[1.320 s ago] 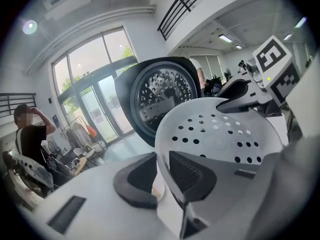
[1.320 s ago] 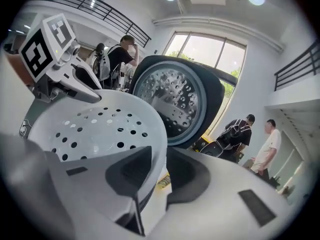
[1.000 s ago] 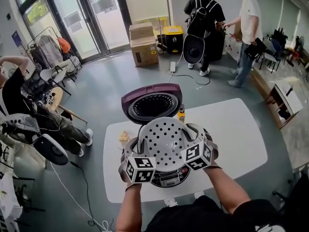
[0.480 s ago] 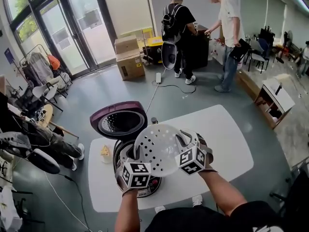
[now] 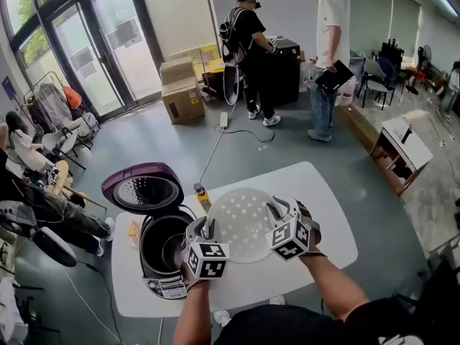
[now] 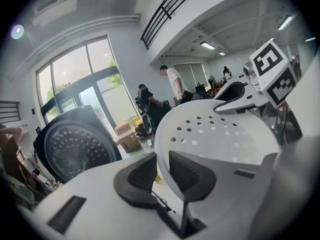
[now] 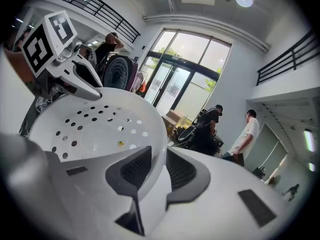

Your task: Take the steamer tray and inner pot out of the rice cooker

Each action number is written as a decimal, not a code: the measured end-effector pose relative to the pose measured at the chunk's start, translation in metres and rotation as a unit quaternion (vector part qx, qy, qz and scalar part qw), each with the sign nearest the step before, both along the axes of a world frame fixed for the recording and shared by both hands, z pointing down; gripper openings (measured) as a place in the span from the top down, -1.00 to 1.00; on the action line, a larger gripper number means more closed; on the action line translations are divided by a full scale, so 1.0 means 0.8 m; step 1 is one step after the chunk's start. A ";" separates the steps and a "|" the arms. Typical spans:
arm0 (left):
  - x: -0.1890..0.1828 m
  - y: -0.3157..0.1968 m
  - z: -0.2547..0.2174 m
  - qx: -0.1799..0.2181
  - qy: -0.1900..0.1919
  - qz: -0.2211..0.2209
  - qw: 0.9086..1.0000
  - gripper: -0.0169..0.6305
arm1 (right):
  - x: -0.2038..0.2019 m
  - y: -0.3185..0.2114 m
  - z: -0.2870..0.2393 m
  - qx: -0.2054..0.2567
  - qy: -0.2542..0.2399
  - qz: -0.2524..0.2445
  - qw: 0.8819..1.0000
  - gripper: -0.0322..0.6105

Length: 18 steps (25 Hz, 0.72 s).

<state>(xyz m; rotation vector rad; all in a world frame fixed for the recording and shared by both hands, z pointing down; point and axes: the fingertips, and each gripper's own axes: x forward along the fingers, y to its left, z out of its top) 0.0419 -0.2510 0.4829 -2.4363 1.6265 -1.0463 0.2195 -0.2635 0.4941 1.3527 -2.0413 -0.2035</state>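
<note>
While you carry the steamer tray by two thin bites on its rim, the likeliest failure is a slip or a tip. Your left gripper is clamped on the tray's near-left edge and your right gripper on its right edge. Each gripper view shows the pads pinching only the thin white wall, with little plastic between them.

The tray hangs in the air at the middle of the frame, above the white table and just right of the rice cooker at lower left. If one hand sinks or pulls away from the other, the rim could twist out of a jaw. The tray would then drop onto the table or clip the cooker.

Watch the small bottle standing just beyond the tray's upper-left edge, too. Lowering the tray there could knock it over.

I judge the job about half done, since the inner pot sits in the cooker under the raised purple lid. Set the tray down well to the right, or it may crowd your reach for the pot.
</note>
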 end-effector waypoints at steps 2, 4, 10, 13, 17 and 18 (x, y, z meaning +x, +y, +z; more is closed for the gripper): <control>0.021 0.000 0.013 -0.005 0.004 0.001 1.000 0.71 | 0.021 0.002 0.011 -0.006 0.001 0.002 1.000 0.61; 0.039 0.001 0.029 -0.011 0.008 0.002 1.000 0.71 | 0.039 0.004 0.026 -0.013 0.002 0.003 1.000 0.61; 0.080 0.001 0.077 -0.038 0.011 0.004 0.999 0.71 | 0.081 0.005 0.074 -0.043 0.003 0.005 0.999 0.61; 0.092 -0.004 0.103 -0.053 0.010 0.001 0.999 0.71 | 0.093 0.002 0.099 -0.062 0.005 0.005 0.998 0.61; 0.098 -0.016 0.138 -0.067 0.010 -0.006 0.998 0.71 | 0.099 -0.011 0.133 -0.084 0.010 0.005 0.996 0.61; 0.098 -0.018 0.147 -0.071 0.012 -0.009 0.997 0.71 | 0.099 -0.013 0.143 -0.089 0.010 0.003 0.996 0.61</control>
